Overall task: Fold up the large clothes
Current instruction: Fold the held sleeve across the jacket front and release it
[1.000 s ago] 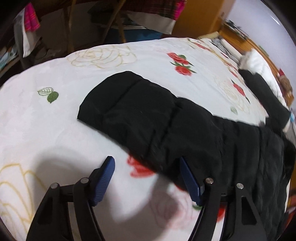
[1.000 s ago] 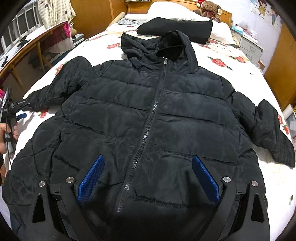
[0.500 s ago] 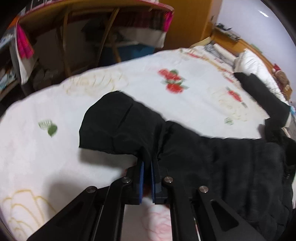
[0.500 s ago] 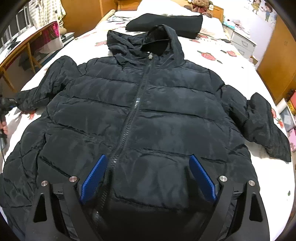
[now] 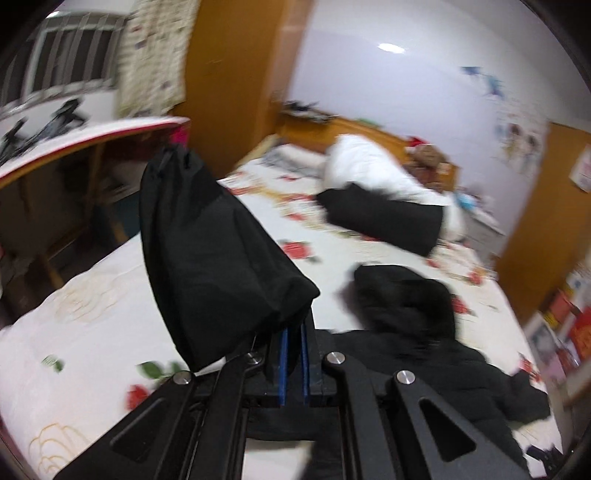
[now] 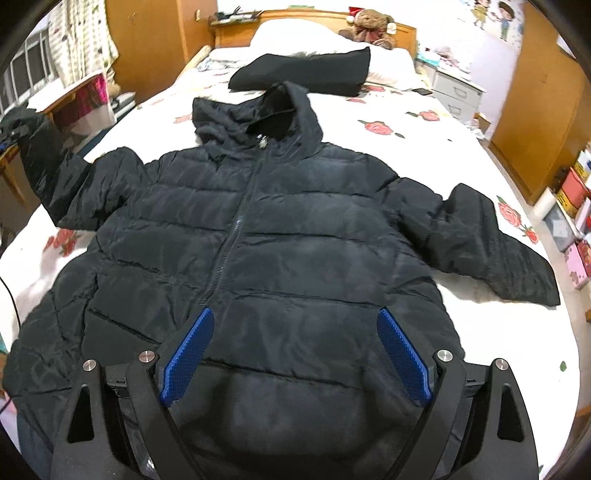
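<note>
A black hooded puffer jacket (image 6: 280, 240) lies front up on the flowered bed sheet (image 6: 424, 125), zipper closed, hood toward the headboard. My left gripper (image 5: 293, 343) is shut on the jacket's left sleeve (image 5: 207, 258) and holds it raised above the bed; the lifted sleeve also shows at the far left of the right wrist view (image 6: 40, 155). The hood (image 5: 402, 299) lies flat beyond it. My right gripper (image 6: 295, 354) is open and empty over the jacket's lower front. The right sleeve (image 6: 491, 243) lies spread out on the sheet.
A folded black garment (image 6: 306, 74) rests against a white pillow (image 6: 332, 40) near the wooden headboard, with a teddy bear (image 6: 369, 27). A wooden desk (image 5: 74, 147) stands left of the bed. A nightstand (image 6: 454, 96) and stacked boxes (image 6: 572, 206) are on the right.
My left gripper has closed on the left sleeve and lifted it off the sheet, swinging toward the jacket body. My right gripper has drawn back a little over the hem, still open.
</note>
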`<state>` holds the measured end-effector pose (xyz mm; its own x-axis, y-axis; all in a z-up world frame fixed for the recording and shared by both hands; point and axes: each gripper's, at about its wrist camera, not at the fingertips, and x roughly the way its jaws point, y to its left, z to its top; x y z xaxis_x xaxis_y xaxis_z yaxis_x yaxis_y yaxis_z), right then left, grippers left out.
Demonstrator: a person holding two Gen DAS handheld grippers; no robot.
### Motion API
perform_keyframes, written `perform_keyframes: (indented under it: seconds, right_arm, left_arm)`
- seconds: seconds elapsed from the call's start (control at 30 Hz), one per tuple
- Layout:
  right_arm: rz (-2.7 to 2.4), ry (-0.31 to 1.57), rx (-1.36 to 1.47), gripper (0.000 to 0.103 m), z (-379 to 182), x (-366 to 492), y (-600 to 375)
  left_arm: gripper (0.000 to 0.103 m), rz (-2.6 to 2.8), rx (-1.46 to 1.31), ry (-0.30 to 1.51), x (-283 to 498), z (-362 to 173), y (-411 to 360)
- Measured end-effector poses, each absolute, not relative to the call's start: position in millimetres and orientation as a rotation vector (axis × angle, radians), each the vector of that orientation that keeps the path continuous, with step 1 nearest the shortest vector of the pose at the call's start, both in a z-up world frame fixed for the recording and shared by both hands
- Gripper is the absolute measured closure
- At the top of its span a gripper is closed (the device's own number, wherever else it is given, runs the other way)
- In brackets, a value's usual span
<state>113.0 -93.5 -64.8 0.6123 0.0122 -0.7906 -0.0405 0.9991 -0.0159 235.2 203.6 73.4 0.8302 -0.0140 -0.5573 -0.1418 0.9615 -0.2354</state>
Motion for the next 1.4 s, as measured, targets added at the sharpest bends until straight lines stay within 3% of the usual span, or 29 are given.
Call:
perform_keyframes:
  seconds: [0.33, 0.77, 0.83, 0.87, 0.97, 1.0, 1.2, 1.4]
  right_arm:
    - [-0.030, 0.859, 0.061, 0.013, -50, 91, -147]
    - [-0.091, 0.915, 0.124, 0.013, -79, 98, -187]
    - [-0.095, 0.923, 0.129, 0.013, -83, 102, -189]
    - [-0.095, 0.924, 0.132, 0.013, -85, 103, -190]
    - [-0.091, 0.926, 0.146, 0.013, -88, 108, -193]
    - [-0.089, 0.926, 0.149, 0.013, -88, 110, -193]
    - [-0.041, 0.902, 0.180, 0.013, -81, 126, -184]
    - [0.013, 0.886, 0.183, 0.014, -75, 165, -167]
  left_arm:
    - [0.097, -0.266, -0.179, 0.637, 254, 79, 68]
    - [0.097, -0.493, -0.158, 0.876, 283, -29, -56]
    - [0.093, -0.520, -0.168, 0.903, 284, -38, -57]
    - [0.085, -0.539, -0.178, 0.921, 285, -40, -57]
    - [0.046, -0.561, -0.207, 0.932, 285, -43, -63]
    - [0.043, -0.565, -0.214, 0.924, 284, -41, -60]
    - [0.039, -0.538, -0.200, 0.881, 271, -22, -36]
    - [0.039, -0.303, -0.150, 0.791, 285, -9, 50]
